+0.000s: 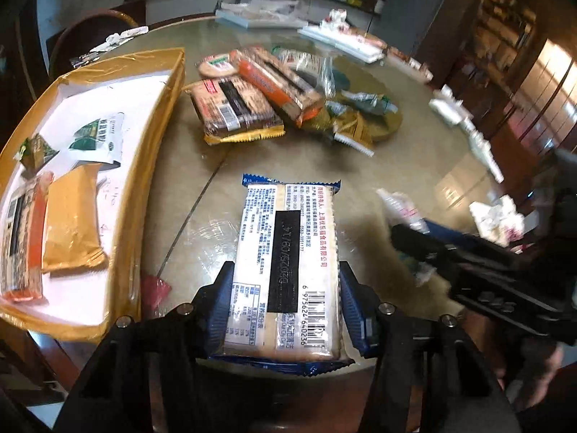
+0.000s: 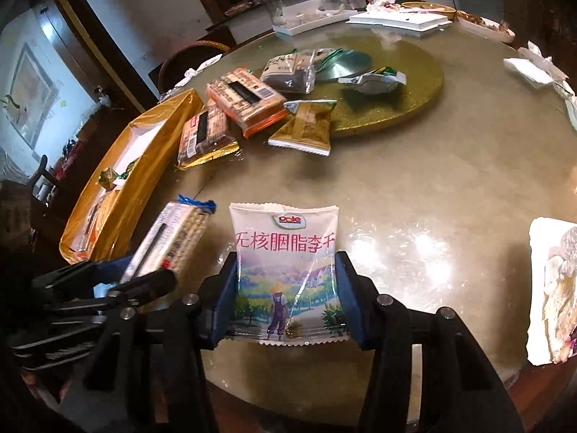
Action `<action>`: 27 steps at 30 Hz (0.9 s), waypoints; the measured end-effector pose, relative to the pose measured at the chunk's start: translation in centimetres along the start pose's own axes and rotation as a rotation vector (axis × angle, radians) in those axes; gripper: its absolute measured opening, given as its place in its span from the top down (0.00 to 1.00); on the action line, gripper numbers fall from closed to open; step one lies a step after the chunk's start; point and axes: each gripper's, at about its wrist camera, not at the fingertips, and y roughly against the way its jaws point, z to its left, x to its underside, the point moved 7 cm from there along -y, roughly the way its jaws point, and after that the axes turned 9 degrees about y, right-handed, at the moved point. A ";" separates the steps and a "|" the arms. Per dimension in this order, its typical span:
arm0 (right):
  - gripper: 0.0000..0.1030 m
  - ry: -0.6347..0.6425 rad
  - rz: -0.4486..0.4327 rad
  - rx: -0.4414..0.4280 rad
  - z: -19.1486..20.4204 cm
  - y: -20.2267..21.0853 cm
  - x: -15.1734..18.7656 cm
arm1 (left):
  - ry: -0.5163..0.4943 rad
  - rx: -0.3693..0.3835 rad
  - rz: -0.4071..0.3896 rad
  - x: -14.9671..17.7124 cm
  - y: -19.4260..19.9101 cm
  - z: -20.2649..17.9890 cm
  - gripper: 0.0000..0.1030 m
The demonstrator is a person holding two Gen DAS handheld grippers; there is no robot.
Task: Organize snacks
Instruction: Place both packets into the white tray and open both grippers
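My left gripper (image 1: 285, 270) is shut on a blue-edged cracker pack (image 1: 288, 252) and holds it over the round table's near edge; the pack also shows in the right wrist view (image 2: 180, 231). My right gripper (image 2: 286, 263) is shut on a white Dole prune pouch (image 2: 286, 270); it appears blurred in the left wrist view (image 1: 404, 216). A yellow tray (image 1: 158, 115) at the left holds an orange cracker pack (image 1: 32, 238), a tan pack (image 1: 72, 216) and green-and-white pouches (image 1: 97, 137). Several loose snack packs (image 1: 252, 97) lie in a pile at the table's middle.
A gold turntable (image 2: 404, 108) carries green and silver pouches (image 2: 375, 83). White trays and tissue (image 2: 396, 18) sit at the far edge. A white plate with food (image 2: 555, 288) is at the right. A chair (image 1: 90, 32) stands beyond the tray.
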 end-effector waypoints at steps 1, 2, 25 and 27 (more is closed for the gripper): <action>0.49 0.006 -0.001 0.002 0.2 -0.1 0.0 | 0.011 0.013 -0.009 0.0 0.5 0.1 0.47; 0.49 0.008 -0.004 0.009 0.5 -0.1 -0.1 | 0.024 0.026 -0.018 -0.1 1.0 0.2 0.47; 0.49 0.173 -0.083 -0.251 14.8 -2.6 -12.3 | 0.267 -0.070 -0.285 -14.1 9.5 14.8 0.48; 0.49 0.175 -0.057 -0.260 16.0 -4.5 -14.3 | 0.293 -0.102 -0.269 -16.2 8.5 16.8 0.48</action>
